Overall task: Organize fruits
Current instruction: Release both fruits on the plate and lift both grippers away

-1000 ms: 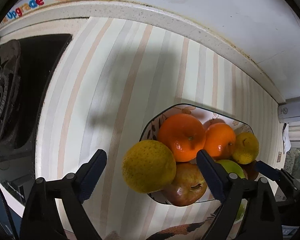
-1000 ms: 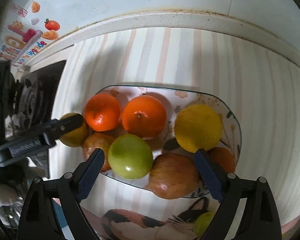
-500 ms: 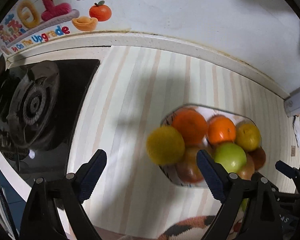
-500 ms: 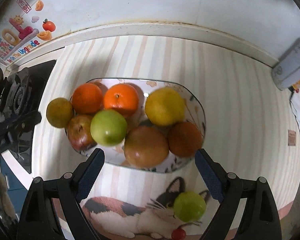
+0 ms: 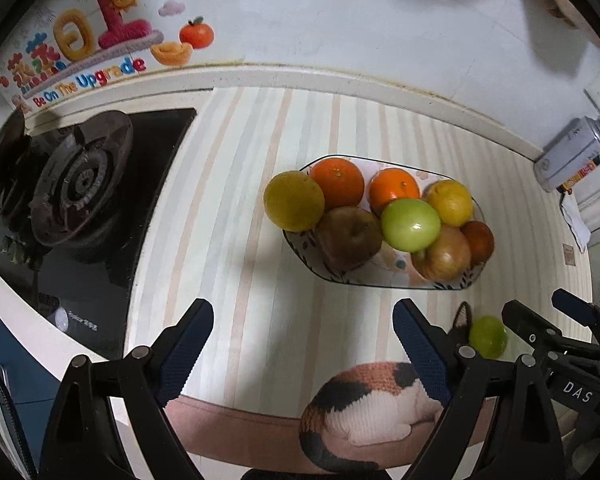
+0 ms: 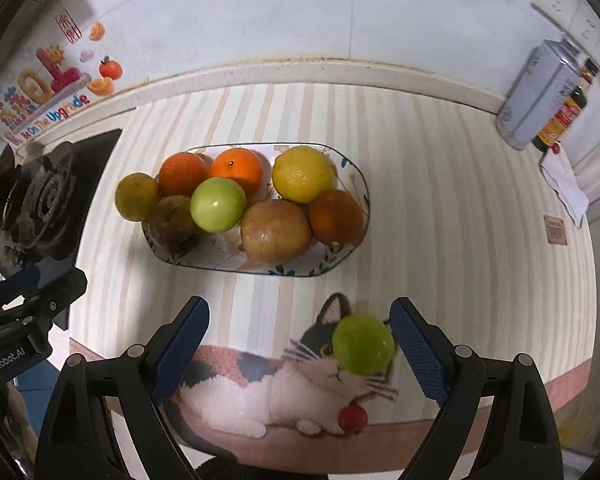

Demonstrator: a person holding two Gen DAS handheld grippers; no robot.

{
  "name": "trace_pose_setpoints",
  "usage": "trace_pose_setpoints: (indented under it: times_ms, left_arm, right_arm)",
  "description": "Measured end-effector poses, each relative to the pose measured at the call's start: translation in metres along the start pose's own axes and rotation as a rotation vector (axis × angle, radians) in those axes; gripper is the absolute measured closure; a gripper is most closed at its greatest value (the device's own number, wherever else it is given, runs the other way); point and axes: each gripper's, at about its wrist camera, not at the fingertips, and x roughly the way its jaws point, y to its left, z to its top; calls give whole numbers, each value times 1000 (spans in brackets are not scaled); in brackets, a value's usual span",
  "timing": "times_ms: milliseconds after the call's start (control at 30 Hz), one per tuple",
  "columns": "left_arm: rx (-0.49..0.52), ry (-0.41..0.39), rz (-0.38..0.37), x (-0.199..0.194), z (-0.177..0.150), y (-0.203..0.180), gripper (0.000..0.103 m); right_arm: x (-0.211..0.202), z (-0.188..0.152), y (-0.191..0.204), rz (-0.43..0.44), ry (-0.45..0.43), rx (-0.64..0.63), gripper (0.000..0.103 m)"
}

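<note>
A patterned oval plate point(image 6: 342, 254) point(image 5: 300, 246) holds several fruits: two oranges point(image 6: 236, 170), a green apple point(image 6: 218, 204), a yellow lemon point(image 6: 302, 174), brownish apples point(image 6: 276, 230) and a yellow-green citrus point(image 6: 137, 196) hanging over its left rim. A loose green fruit point(image 6: 363, 343) point(image 5: 488, 336) lies on the mat near the front, just inside my right gripper's right finger. My right gripper point(image 6: 300, 344) is open and empty. My left gripper point(image 5: 304, 348) is open and empty, back from the plate.
A gas stove point(image 5: 76, 184) sits at the left. A tin can and bottle point(image 6: 540, 100) stand at the back right by the wall. The striped mat point(image 6: 440, 200) has a cat picture point(image 6: 300, 380) at its front edge.
Both grippers have pulled back and up from the plate, so more of the counter shows. The loose green fruit has come into both views.
</note>
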Motion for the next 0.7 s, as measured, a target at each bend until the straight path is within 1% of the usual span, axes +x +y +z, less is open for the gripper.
trace_pose_setpoints:
  times_ms: [267, 467, 700]
  left_arm:
    - [17, -80, -7, -51, -26, 1, 11]
    - [16, -116, -33, -87, -44, 5, 11]
    - [37, -190, -24, -125, -61, 6, 11]
  right_arm:
    - [-55, -32, 5, 12, -80, 7, 9]
    - [-102, -53, 14, 39, -143, -6, 9]
    - [-148, -75, 24, 59, -214, -5, 9]
